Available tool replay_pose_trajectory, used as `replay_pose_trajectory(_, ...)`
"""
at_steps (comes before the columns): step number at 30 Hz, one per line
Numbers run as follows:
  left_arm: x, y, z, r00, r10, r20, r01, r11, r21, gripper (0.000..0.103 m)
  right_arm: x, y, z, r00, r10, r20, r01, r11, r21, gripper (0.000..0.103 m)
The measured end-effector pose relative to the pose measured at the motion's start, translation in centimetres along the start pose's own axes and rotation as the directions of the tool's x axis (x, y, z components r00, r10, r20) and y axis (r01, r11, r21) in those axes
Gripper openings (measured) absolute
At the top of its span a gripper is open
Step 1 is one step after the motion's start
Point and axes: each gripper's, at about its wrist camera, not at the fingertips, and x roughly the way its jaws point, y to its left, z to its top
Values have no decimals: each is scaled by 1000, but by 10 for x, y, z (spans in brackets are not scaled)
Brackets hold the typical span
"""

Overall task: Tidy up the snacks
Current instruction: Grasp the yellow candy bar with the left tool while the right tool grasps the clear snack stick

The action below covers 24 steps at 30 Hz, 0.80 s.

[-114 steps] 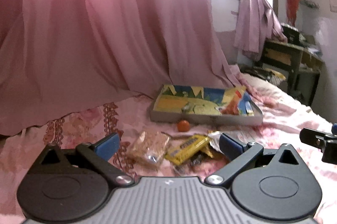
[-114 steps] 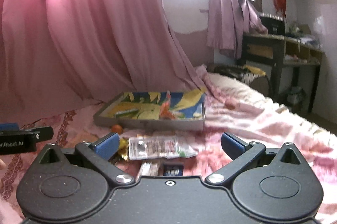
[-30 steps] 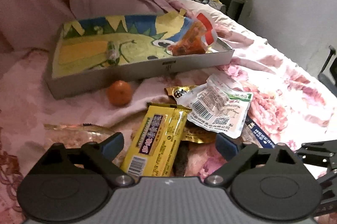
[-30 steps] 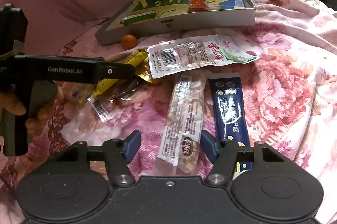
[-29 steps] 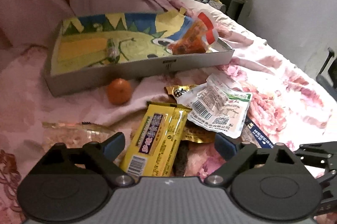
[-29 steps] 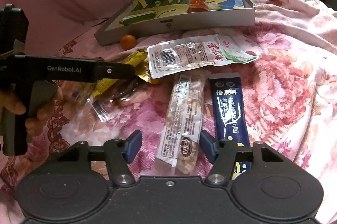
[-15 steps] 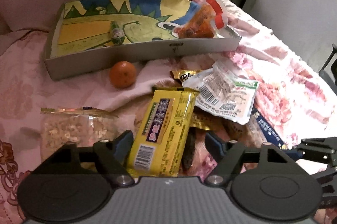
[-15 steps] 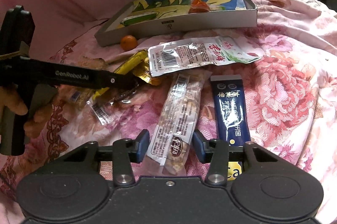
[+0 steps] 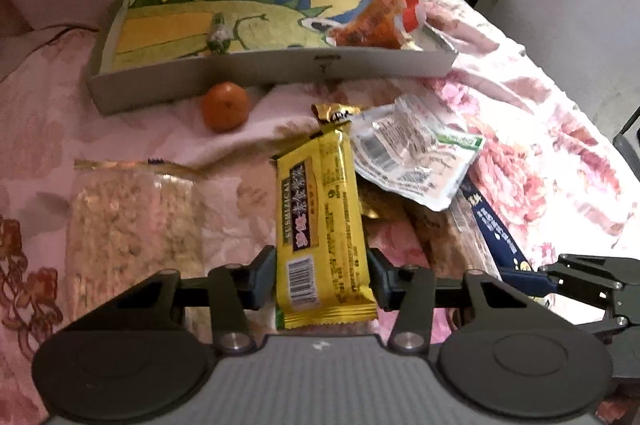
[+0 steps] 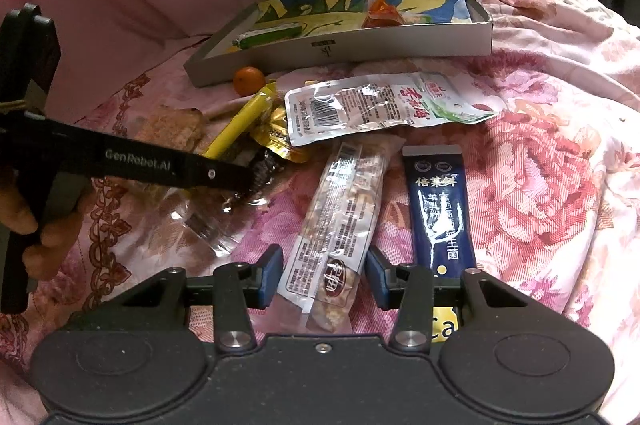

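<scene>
Both grippers are at the pick-up step of sorting the snacks, each set over its own packet on the flowered bedspread (image 10: 532,161); neither packet has been lifted yet, as far as the views show.

The left gripper (image 9: 322,279) has just been closing its jaws, and the yellow snack bar (image 9: 322,221) lies lengthwise between them; the pads sit right at the wrapper's two long edges, seemingly touching, so I judge it clamped on the bar's near end, though how firmly cannot be told.

The right gripper (image 10: 324,277) has its jaws part-way in, narrowed a moment ago and now steady; the clear nut-bar packet (image 10: 340,225) lies between them, its near end level with the pads; the left pad meets the wrapper edge, while a sliver of gap shows at the right pad, so a full clamp is not certain.

Ahead of both jaws stands the illustrated cardboard tray (image 9: 256,73), with a red sauce pouch (image 9: 372,25) already inside and a tangerine (image 9: 224,106) just before its wall; the next move calls for finishing the squeeze, lifting clear of the neighbouring packets, and carrying forward over the tray's near wall.
</scene>
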Motion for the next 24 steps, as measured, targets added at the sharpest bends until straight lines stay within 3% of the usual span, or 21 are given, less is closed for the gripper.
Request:
replay_pose_trajectory(4, -2, -1, -1, 1000, 16, 1, -16, 999, -42, 53, -1, 1, 0, 1000, 0, -2, 0, 1000, -1, 47)
replay_pose_trajectory(8, -3, 7, 0, 1000, 16, 21, -13, 995, -103, 69, -1, 2, -1, 1000, -1, 1, 1, 1000, -6, 47)
replay_pose_trajectory(11, -1, 12, 2, 1000, -3, 31, 7, 991, -137, 74, -1, 1, -2, 1000, 0, 7, 0, 1000, -6, 47)
replay_pose_trajectory(16, 5, 9, 6, 999, 29, 46, -24, 993, -112, 74, 1, -2, -2, 1000, 3, 12, -4, 1000, 24, 48)
replay_pose_trajectory(20, 7, 10, 7, 998, 52, 43, -46, 992, -117, 61, 3, -2, 0, 1000, 2, 16, -3, 999, 42, 49)
replay_pose_trajectory(24, 5, 15, 5, 999, 36, 40, -30, 990, -140, 55, 5, -2, 1, 1000, 14, 20, -15, 998, 56, 54)
